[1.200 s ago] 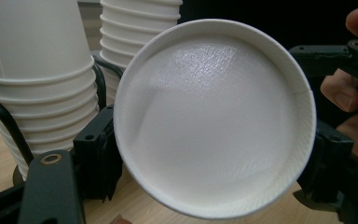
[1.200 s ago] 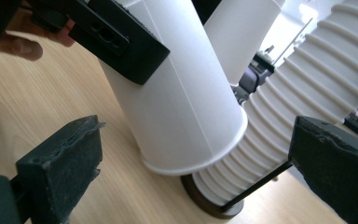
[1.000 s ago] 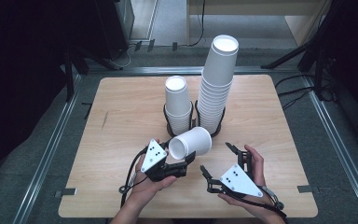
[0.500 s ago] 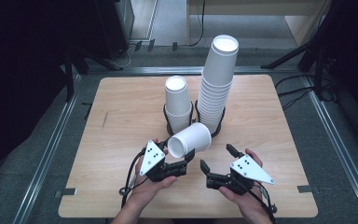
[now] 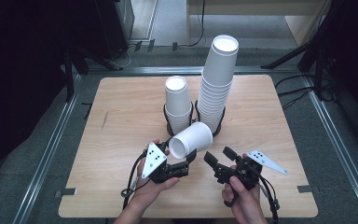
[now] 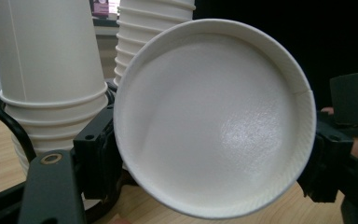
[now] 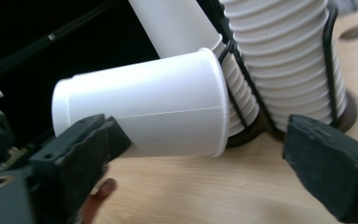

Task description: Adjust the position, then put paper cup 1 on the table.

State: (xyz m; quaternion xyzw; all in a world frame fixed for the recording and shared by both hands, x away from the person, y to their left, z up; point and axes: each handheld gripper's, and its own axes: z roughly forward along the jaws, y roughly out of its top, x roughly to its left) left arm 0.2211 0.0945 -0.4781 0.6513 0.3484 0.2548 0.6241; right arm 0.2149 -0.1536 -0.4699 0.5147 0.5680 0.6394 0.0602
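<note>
The paper cup lies on its side, pinched in the shut left gripper at six o'clock of the short stack. The right gripper, empty, has just been closing; a careless grab could crush the cup's thin wall.

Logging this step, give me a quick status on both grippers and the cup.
Left gripper shut on the paper cup, cup on its side. Right gripper open, fingers just been closing, nothing between them. Two cup stacks close behind.
</note>
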